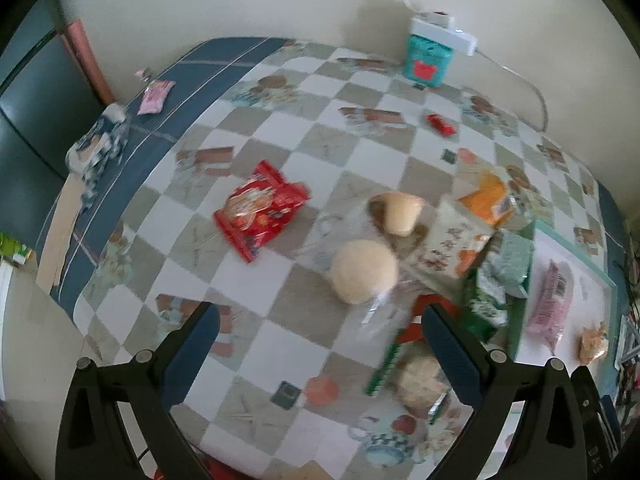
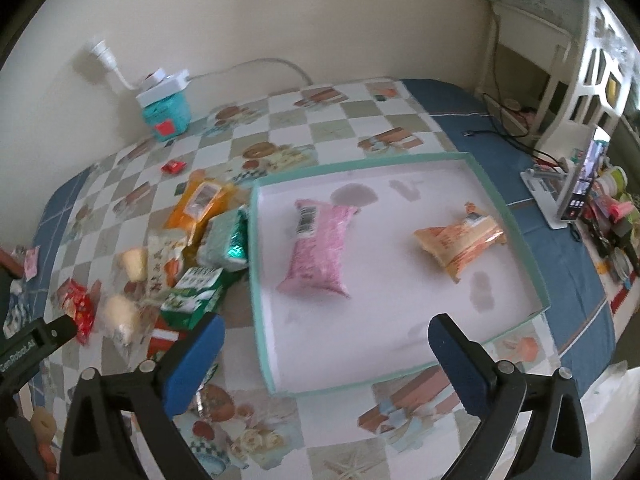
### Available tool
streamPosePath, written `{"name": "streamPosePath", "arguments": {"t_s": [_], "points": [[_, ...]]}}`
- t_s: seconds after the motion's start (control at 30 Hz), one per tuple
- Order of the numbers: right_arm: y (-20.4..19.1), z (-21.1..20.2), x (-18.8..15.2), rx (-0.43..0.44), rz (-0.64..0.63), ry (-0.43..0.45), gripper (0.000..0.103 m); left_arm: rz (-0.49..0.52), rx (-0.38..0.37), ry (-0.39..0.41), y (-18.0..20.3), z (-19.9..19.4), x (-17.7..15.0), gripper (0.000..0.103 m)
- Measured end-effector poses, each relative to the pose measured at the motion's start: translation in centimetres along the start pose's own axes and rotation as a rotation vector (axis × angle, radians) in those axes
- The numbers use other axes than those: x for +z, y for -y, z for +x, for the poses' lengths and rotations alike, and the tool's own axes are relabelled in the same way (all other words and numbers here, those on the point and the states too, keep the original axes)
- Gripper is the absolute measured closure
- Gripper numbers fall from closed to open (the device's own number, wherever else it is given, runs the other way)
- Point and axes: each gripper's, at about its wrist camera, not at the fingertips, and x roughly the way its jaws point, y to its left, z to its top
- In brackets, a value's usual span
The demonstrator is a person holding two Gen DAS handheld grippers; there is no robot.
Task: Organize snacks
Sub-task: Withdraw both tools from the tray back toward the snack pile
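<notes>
A shallow white tray with a teal rim (image 2: 400,340) holds a pink snack packet (image 2: 320,248) and an orange packet (image 2: 460,244). Left of the tray lies a heap of snacks: a yellow-orange bag (image 2: 196,204), a green-foil pack (image 2: 226,246), a green-white pack (image 2: 192,296), a cream bun in clear wrap (image 1: 364,270) and a cup-shaped cake (image 1: 400,214). A red packet (image 1: 260,208) lies apart. My left gripper (image 1: 320,344) is open and empty above the table before the bun. My right gripper (image 2: 326,354) is open and empty over the tray's near edge.
A teal box with a white power strip (image 2: 166,108) on it stands at the wall. A small red sweet (image 1: 442,124) lies alone. A pink packet (image 1: 156,96) and crumpled cloth (image 1: 100,144) sit at the table's far-left edge. A phone on a stand (image 2: 576,184) and clutter are right.
</notes>
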Motion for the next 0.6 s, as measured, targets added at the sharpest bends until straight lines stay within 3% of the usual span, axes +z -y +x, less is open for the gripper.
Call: {"name": "streamPosePath", "arguments": {"t_s": [0.4,0.6], "points": [[-4.1,0.4,-1.5,0.105,-0.044,-0.045,0.0,-0.124,0.022,-0.05,-5.7,2.2,-0.4,0.002],[-6.2,1.4,-2.2,0.14,-0.081,-0.1,0.0,-0.131,0.004,-0.094,-6.1,3.4,-0.5,0.002]]}}
